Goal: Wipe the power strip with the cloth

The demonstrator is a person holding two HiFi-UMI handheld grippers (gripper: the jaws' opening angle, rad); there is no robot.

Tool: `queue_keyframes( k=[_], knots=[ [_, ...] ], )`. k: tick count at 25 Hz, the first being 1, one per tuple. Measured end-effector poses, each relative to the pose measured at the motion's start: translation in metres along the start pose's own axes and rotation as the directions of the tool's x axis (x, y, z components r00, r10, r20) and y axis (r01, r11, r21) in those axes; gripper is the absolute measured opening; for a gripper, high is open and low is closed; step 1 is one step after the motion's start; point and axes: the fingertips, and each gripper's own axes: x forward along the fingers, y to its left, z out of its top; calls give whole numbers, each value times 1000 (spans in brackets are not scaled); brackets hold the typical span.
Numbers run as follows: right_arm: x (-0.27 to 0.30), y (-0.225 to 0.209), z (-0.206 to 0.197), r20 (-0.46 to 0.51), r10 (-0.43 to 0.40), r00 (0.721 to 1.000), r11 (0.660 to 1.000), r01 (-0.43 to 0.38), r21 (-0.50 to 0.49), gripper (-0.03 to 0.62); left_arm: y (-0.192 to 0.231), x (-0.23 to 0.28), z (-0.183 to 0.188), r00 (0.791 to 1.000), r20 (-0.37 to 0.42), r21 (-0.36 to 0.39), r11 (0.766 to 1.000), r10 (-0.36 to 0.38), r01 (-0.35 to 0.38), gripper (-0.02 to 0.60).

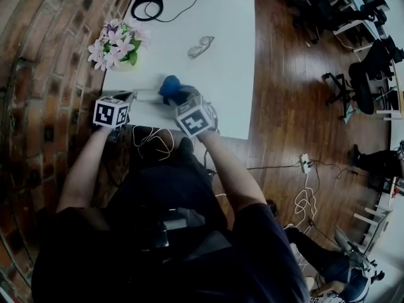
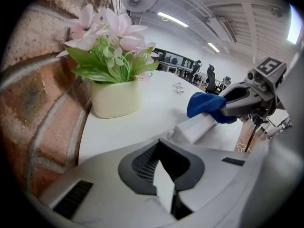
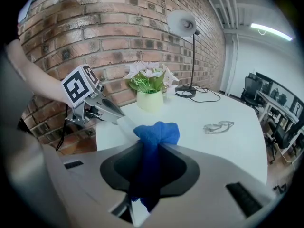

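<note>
A white power strip (image 1: 146,95) lies near the front left edge of the white table (image 1: 227,36). My left gripper (image 1: 134,96) is shut on its near end, and a white piece shows between the jaws in the left gripper view (image 2: 165,192). The strip (image 2: 195,127) runs away from it toward the blue cloth (image 2: 205,105). My right gripper (image 1: 179,97) is shut on that cloth (image 3: 153,136), whose bunched end rests on the strip's far part (image 3: 124,124). In the right gripper view the left gripper (image 3: 114,114) comes in from the left.
A pot of pink flowers (image 1: 116,45) stands by the brick wall (image 1: 44,55) at the table's left edge. Clear glasses (image 1: 201,46) lie mid-table. A lamp base with a black cable (image 1: 149,4) sits at the far end. Cables and office chairs are on the wooden floor (image 1: 297,106).
</note>
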Motion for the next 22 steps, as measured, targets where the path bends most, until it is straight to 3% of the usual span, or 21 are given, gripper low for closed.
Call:
queue_keyframes(
  k=[22],
  knots=[
    [-27, -25, -17, 49, -115, 992, 992, 113, 49, 89, 0, 0, 0, 1000, 15, 0, 1000, 3, -3, 12]
  ],
)
